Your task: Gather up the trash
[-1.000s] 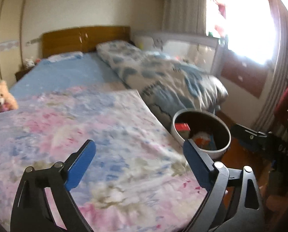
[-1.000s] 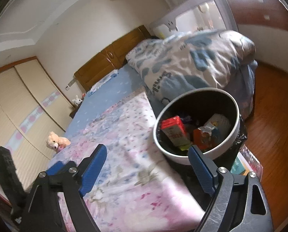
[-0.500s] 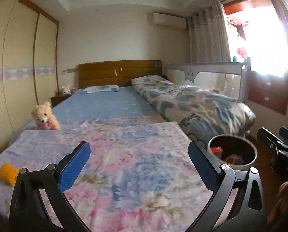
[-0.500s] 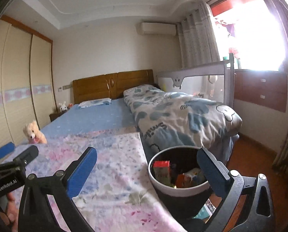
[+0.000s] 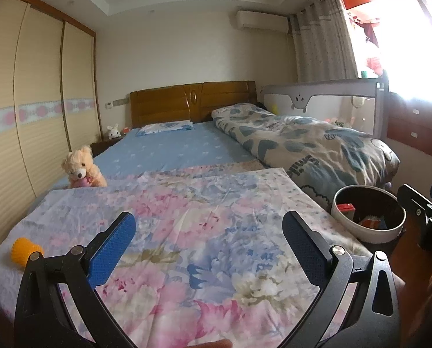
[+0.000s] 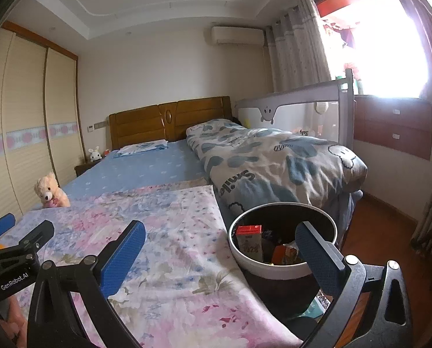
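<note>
A: We are holding the left gripper low over the floral sheet, jaws spread wide with nothing between them after just opening. Off to its left, near the sheet's edge, a small orange ribbed thing is lying; it looks like the last bit of trash on the bed, though we cannot tell what it is.

B: Then we should be swinging left and coming down on it from above, pads either side, so it isn't pushed into the soft sheet.

A: Agreed. Both grippers are pointing forward and slightly down.

B: The right gripper is likewise released and empty, its jaws just opened. The trash bin is sitting directly ahead of its right finger, beside the bed, already holding a red carton and wrappers.

A: So we are carrying the catch rightward, past the sheet's corner, and letting go only above the rim.
</note>
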The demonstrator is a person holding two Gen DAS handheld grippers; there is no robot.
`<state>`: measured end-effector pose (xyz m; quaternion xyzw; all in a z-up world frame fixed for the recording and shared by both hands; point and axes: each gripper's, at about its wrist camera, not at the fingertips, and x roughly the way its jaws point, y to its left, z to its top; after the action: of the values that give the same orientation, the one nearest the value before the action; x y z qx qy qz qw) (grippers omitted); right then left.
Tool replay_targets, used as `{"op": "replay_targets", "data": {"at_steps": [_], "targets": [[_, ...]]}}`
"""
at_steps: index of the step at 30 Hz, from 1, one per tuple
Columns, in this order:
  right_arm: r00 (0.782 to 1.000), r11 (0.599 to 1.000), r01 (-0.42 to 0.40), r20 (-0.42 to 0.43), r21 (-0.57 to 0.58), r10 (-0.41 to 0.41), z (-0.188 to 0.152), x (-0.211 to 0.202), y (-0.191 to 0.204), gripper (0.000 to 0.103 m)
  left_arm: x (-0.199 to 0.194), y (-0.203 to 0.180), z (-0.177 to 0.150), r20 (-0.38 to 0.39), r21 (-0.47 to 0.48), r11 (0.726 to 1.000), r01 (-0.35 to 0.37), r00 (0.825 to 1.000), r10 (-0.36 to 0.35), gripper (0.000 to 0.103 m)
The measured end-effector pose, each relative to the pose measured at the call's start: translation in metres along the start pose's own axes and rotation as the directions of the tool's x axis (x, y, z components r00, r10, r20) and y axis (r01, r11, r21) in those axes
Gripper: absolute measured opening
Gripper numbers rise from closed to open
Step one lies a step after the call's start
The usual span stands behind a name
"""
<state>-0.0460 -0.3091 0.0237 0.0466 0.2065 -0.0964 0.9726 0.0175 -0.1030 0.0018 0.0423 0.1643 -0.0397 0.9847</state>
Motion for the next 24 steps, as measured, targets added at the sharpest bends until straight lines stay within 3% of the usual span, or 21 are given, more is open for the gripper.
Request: {"op": "replay_targets", "data": {"at_steps": [24], "targets": [[0.999, 0.999, -0.032, -0.023, 0.031, 0.032, 0.0000, 0.0015, -0.0001, 0.103, 0.0019, -0.0019, -0.0011, -0.012, 0.006, 1.000, 0.008, 1.000, -0.008, 0.103]]}}
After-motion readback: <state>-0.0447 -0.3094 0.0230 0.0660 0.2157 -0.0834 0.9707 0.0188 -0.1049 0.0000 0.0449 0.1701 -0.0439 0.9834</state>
